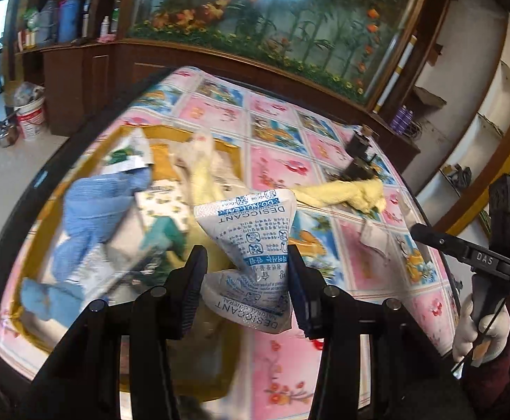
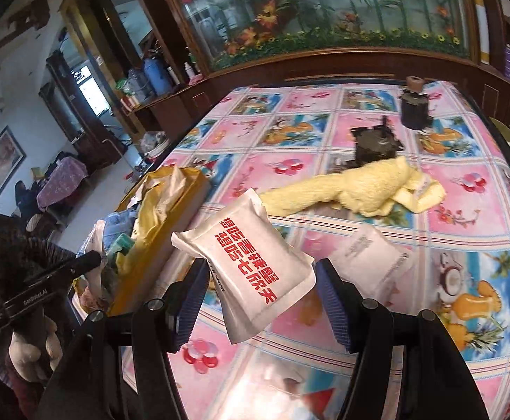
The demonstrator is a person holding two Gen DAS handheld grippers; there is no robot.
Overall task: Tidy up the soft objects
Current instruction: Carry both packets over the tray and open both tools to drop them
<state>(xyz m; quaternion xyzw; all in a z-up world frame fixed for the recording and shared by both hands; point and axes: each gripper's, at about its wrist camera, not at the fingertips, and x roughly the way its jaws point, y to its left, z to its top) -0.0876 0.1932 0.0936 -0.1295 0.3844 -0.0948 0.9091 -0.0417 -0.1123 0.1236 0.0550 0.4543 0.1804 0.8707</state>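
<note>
In the left wrist view my left gripper (image 1: 246, 280) is shut on a white and blue desiccant packet (image 1: 251, 217), folded and held in the air over the near right corner of a yellow cardboard box (image 1: 80, 147). The box holds a blue cloth (image 1: 94, 203), printed pouches and pale fabric. My right gripper (image 2: 262, 280) is shut on a white packet with red characters (image 2: 251, 262), lifted and tilted above the table, just right of the box (image 2: 185, 217). A yellow towel (image 2: 360, 189) lies stretched on the tablecloth beyond it, and another white packet (image 2: 370, 255) lies flat near the right finger.
The table wears a pink and blue pictured cloth (image 2: 465, 189). Two dark metal objects (image 2: 377, 143) (image 2: 414, 105) stand at its far side. A wooden cabinet with a large aquarium (image 2: 325, 7) runs behind. A gloved hand (image 1: 479, 332) holds the other gripper's handle at the right.
</note>
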